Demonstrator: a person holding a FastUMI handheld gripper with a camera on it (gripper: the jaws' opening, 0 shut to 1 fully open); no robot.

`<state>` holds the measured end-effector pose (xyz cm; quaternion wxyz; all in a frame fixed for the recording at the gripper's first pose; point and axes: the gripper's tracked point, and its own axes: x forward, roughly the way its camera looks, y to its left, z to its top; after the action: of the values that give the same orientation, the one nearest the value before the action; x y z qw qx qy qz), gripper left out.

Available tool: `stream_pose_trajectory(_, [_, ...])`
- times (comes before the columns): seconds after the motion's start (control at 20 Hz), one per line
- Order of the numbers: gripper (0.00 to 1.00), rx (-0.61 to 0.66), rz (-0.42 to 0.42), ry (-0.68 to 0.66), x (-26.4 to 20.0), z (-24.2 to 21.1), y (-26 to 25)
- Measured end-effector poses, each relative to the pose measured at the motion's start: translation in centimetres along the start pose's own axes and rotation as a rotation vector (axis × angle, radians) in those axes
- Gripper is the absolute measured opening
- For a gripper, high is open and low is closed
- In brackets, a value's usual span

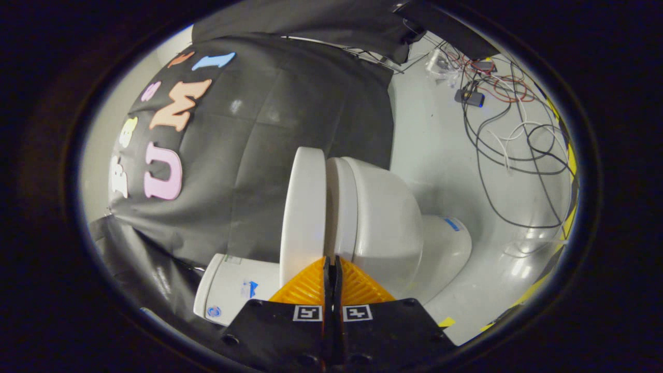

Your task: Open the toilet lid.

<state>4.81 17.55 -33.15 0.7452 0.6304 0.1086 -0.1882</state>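
Tongs (332,265): the two orange fingers (305,287) lie pressed together with only a thin dark slit between them, and nothing is held in that slit.
Finger tips: they end just at the lower edge of the lid, at the place where the gap between lid and seat begins; whether they touch the lid I cannot tell.
Lid (303,212): white, raised a little off the seat, seen edge-on just ahead of the tongs, on the side of the black cloth.
Gap: a narrow, shadowed opening runs between lid and seat along their whole visible length.
Seat (342,207): white, just beside the lid on the side of the bowl, and it rests on the bowl.
Bowl (386,223): white and rounded, beyond the fingers; its base (448,246) carries a small blue sticker.
Tank (235,287): white, near the fingers on the cloth side, with small blue marks on it.
Cloth (290,119): black, it hangs behind the toilet and the tank.
Floor (440,155): pale grey and shiny, on the bowl side.
Cables (518,140): black, white and red ones lie in loose loops on the floor, well apart from the toilet.
Tape (538,290): yellow strips lie along the far edge of the floor.
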Motion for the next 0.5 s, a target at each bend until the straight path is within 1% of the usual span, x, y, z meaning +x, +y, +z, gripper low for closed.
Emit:
stream_pose_trajectory(0.05, [0.00, 0.017, -0.031, -0.014, -0.7, -0.1, 0.1])
stream_pose_trajectory(0.15, [0.00, 0.010, -0.105, -0.024, -1.2, -0.1, 0.5])
stream_pose_trajectory(0.3, [0.00, -0.052, -0.210, -0.029, -1.9, 0.0, 1.8])
stream_pose_trajectory(0.4, [0.00, -0.127, -0.207, -0.014, -2.3, 0.0, 3.9])
stream_pose_trajectory(0.5, [0.00, -0.161, -0.202, -0.013, -2.7, 0.6, 5.8])
